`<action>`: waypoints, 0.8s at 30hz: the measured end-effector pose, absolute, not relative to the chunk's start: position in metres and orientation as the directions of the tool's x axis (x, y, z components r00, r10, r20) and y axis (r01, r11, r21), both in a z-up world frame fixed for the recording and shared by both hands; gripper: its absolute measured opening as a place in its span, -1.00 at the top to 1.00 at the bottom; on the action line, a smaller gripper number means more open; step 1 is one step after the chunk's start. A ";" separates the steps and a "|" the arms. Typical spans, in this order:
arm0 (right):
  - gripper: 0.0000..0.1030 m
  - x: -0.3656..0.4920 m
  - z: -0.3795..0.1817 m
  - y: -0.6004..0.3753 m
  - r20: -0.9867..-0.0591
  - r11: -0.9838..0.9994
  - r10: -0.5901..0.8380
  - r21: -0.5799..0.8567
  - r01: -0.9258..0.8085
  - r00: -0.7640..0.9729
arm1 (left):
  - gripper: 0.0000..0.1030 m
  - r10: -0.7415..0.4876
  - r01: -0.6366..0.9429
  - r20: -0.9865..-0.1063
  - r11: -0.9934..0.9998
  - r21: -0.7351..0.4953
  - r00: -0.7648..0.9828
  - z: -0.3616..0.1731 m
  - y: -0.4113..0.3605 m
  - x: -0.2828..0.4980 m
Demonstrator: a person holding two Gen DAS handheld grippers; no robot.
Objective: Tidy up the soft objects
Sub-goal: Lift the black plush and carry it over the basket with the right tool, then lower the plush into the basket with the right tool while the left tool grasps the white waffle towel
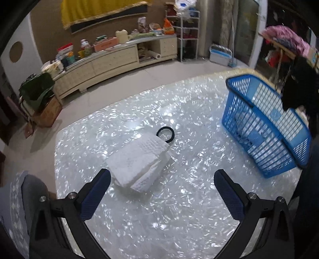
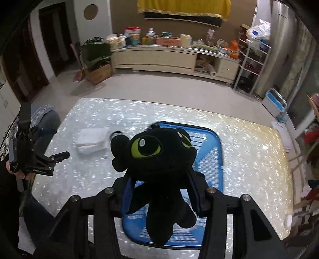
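The right gripper point(image 2: 159, 191) clamps a fuzzy black plush dragon point(image 2: 157, 159) with embroidered green eyes, above the slatted blue plastic basket point(image 2: 213, 159). Left of the basket, the left gripper point(image 1: 161, 186) stands wide open and empty over the shimmering table point(image 1: 179, 219); beyond it lie folded quilted white towels point(image 1: 139, 161), a black ring point(image 1: 165, 134) just behind.

A long cream cabinet point(image 2: 169, 57) full of clutter stands against the brown wall point(image 2: 123, 18). A yellow cloth point(image 2: 183, 7) hangs above. The pale tiled floor point(image 2: 151, 85) shines.
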State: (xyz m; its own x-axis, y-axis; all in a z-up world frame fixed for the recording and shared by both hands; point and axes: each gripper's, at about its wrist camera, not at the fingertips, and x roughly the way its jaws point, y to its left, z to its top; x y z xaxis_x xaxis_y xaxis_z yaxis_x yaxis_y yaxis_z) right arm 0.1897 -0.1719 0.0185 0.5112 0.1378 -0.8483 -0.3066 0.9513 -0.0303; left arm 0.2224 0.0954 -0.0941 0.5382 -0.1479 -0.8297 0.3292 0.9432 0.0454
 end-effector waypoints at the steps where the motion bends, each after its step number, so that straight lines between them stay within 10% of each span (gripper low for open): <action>1: 0.12 0.192 0.015 -0.177 -0.851 0.955 0.128 -0.034 -0.295 0.509 | -1.00 -0.148 0.339 -0.835 0.939 0.049 0.531 -0.099 0.094 0.226; 24: 0.10 0.243 -0.087 -0.185 -0.951 0.976 0.079 0.012 -0.218 0.299 | -1.00 -0.182 0.484 -0.890 0.874 0.049 0.418 -0.187 0.106 0.294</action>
State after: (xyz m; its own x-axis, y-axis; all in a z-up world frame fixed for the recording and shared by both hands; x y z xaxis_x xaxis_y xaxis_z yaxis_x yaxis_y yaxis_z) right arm 0.2433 -0.1854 -0.0865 0.2986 0.0785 -0.9512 -0.2180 0.9759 0.0121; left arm 0.2943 0.1058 -0.1866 0.4181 -0.1820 -0.8900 0.4839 0.8738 0.0486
